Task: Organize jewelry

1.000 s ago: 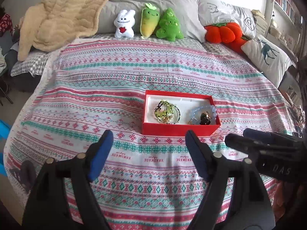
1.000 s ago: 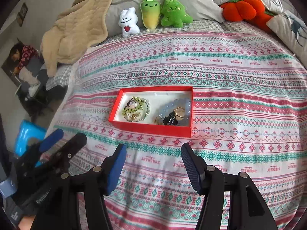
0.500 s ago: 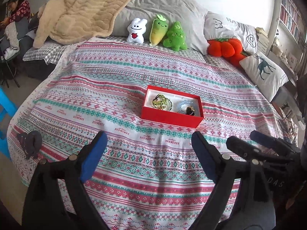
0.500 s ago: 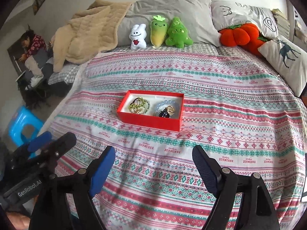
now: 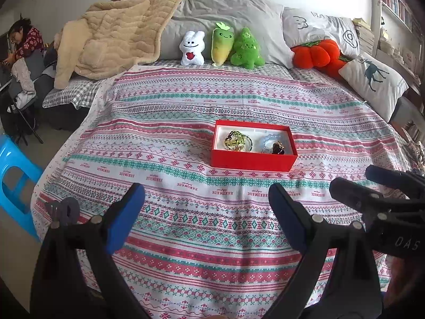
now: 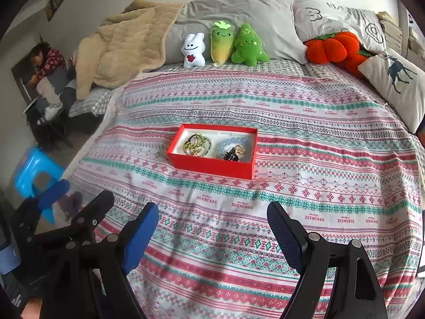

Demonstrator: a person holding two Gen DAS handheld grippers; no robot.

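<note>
Both grippers pulled back; red box (image 5: 253,156) w/ jewelry (image 5: 235,141), prob. bracelets, sits mid-frame, well beyond left gripper (image 5: 207,215), still opening, empty; right gripper (image 6: 212,228) open, empty.

Between our two spread grippers and the red box (image 6: 212,166) we see only flat patterned bedspread (image 5: 212,228), so the near approach lies free, and bare cover runs all round the box on every side. Our left gripper (image 5: 207,216) and right gripper (image 6: 212,232) hang side by side, near enough that each shows at the edge of the other's view. The plush toys (image 6: 223,45) and pillows (image 5: 372,82) line the far and right edges, well apart from the box.
</note>
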